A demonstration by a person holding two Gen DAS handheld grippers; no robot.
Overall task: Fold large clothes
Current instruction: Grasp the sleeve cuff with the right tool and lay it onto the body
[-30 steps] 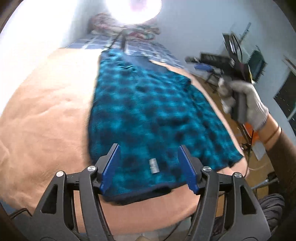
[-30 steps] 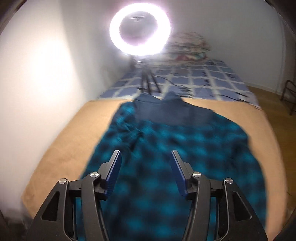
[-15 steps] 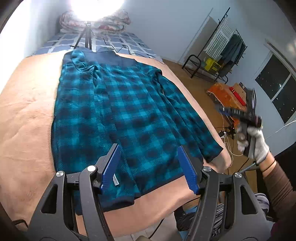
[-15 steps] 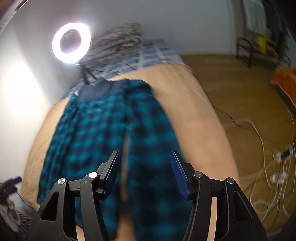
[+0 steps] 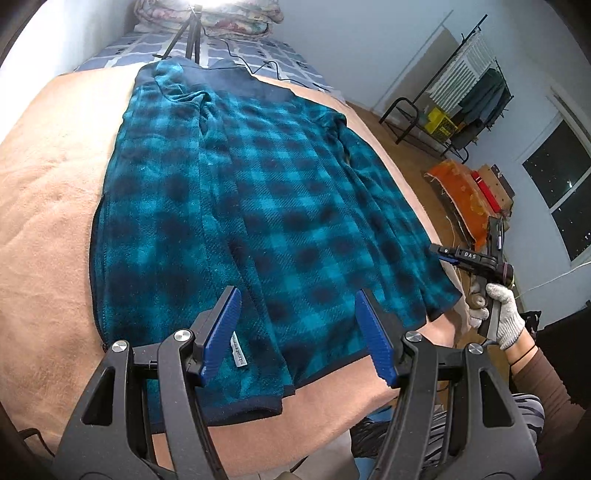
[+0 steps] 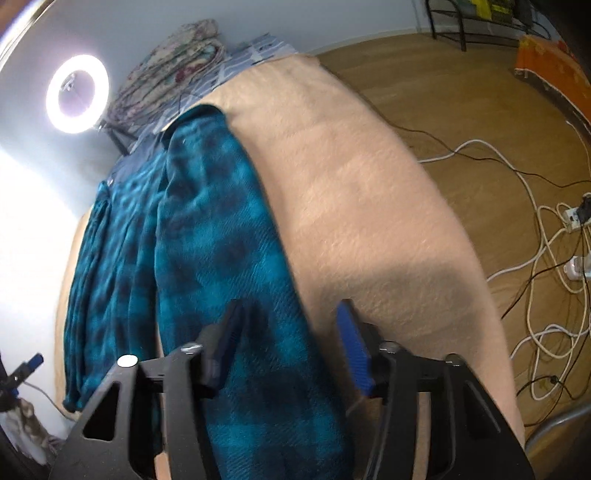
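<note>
Plaid fleece garment (image 5: 266,206), teal and dark blue, lies spread flat on the tan blanket (image 5: 48,206) covering the bed; navy collar end points toward the far tripod (image 5: 188,33). Hem with white label (image 5: 239,350) lies nearest the camera, close to the blanket's near edge.

Left gripper (image 5: 299,336) hovers over the hem, fingers (image 5: 221,332) wide apart, nothing between them, not touching the fabric.

Right gripper (image 6: 288,343) sits over the garment's right side, where one sleeve (image 6: 221,258) runs along the blanket. Its jaws have just been closing; in the right wrist view the fingers (image 6: 354,347) stand apart, the fabric's edge below the gap, pads not pressing on it. View blurred.

In the left wrist view a gloved hand (image 5: 498,317) carries the right gripper just beside the garment's lower right corner.

Ring light (image 6: 77,94) lit at the head of the bed. White cables (image 6: 546,236) on the wooden floor (image 6: 443,92).
</note>
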